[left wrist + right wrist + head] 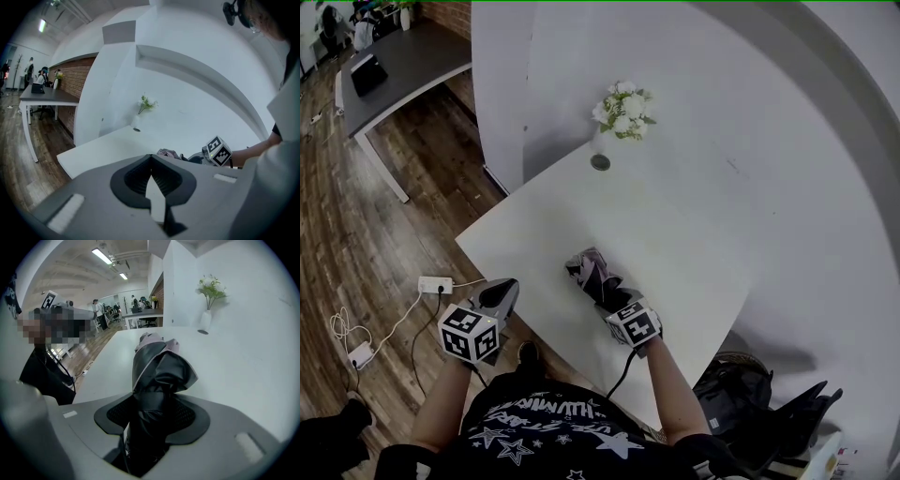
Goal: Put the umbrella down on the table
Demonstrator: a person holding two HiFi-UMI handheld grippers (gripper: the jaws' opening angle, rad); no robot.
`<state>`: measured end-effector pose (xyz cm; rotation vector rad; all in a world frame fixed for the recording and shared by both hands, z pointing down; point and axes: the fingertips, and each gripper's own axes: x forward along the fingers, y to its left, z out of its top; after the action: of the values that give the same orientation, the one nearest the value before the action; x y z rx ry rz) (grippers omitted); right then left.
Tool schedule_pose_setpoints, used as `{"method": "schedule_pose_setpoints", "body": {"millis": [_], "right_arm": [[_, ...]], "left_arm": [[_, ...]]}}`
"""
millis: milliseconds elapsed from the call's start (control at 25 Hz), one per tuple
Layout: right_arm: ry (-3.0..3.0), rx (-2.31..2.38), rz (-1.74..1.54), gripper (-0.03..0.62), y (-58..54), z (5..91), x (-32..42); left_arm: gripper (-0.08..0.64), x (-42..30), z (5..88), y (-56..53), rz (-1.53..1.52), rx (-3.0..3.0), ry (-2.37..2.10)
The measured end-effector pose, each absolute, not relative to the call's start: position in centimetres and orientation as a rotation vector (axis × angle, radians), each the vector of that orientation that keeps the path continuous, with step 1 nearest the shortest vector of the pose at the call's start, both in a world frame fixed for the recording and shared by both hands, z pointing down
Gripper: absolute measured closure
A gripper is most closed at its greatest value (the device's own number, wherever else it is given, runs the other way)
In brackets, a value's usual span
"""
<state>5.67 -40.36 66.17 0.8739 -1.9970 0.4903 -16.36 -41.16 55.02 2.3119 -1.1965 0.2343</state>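
A folded umbrella (pixel 591 270) with dark and pale pink fabric sticks out forward from my right gripper (pixel 607 292), which is shut on it. In the right gripper view the umbrella (pixel 157 376) fills the space between the pads and points across the white table (pixel 243 362). I cannot tell whether it touches the table top. My left gripper (pixel 501 294) hangs off the table's near left corner, shut with nothing in it. From the left gripper view (pixel 151 164) I see the umbrella (pixel 168 153) and the right gripper's marker cube (pixel 218 151) over the table (pixel 108 145).
A white vase of white flowers (pixel 623 108) stands at the table's (pixel 703 225) far edge against the wall. A dark desk (pixel 403 61) is at the far left, a power strip (pixel 436 284) lies on the wooden floor, and a black bag (pixel 741 394) sits lower right.
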Motion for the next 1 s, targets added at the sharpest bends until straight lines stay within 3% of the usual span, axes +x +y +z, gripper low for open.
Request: {"method": "schedule_pose_setpoints", "body": {"millis": [1000], "right_arm": [[-1.952,0.921,0.410,0.337,-40.74,66.08,4.98]], "left_arm": [[0.557,-15.73,55.27,-41.23,0.241,2.325,-1.165]]}}
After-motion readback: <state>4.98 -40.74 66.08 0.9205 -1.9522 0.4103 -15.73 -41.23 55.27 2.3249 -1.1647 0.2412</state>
